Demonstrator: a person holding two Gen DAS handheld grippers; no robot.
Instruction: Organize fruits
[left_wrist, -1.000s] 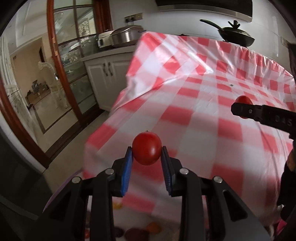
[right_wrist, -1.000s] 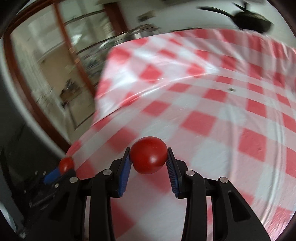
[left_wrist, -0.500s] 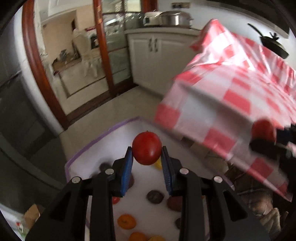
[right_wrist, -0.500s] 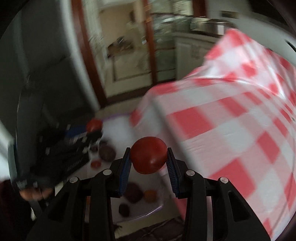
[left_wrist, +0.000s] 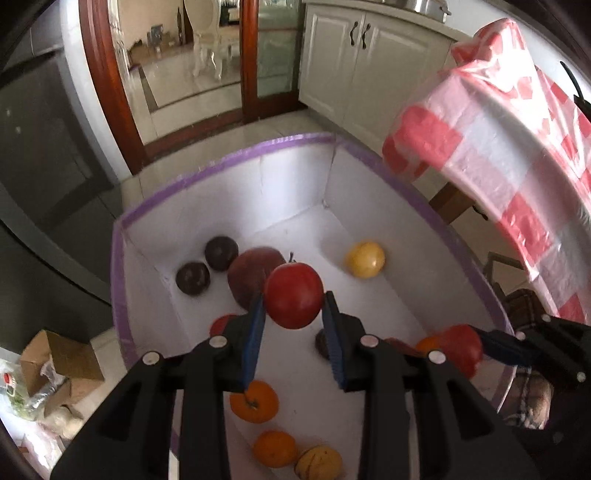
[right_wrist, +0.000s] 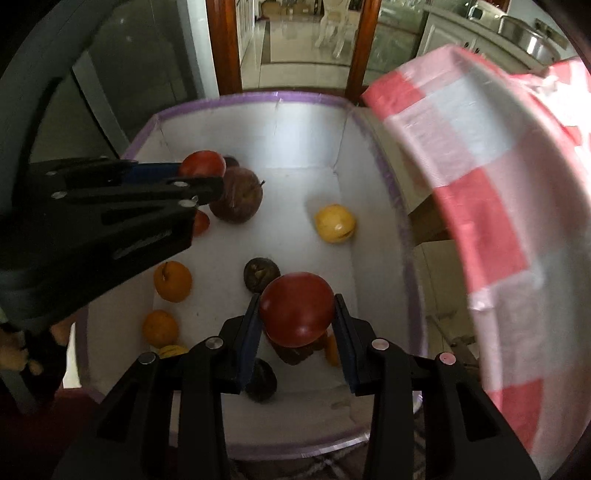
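A red tomato (left_wrist: 293, 295) is pinched between the blue fingers (left_wrist: 255, 332) of the left gripper (left_wrist: 293, 328) and is held above a white box (left_wrist: 373, 192) edged in purple. A second red tomato (right_wrist: 297, 308) is pinched by the right gripper (right_wrist: 297, 332) over the same box. Beyond the fingers, a large apple (left_wrist: 247, 277), two dark fruits (left_wrist: 192, 278), a yellow fruit (left_wrist: 365, 259) and oranges (left_wrist: 255, 402) are seen on the box floor. The checked table (left_wrist: 498, 140) is seen to the right of the fingers.
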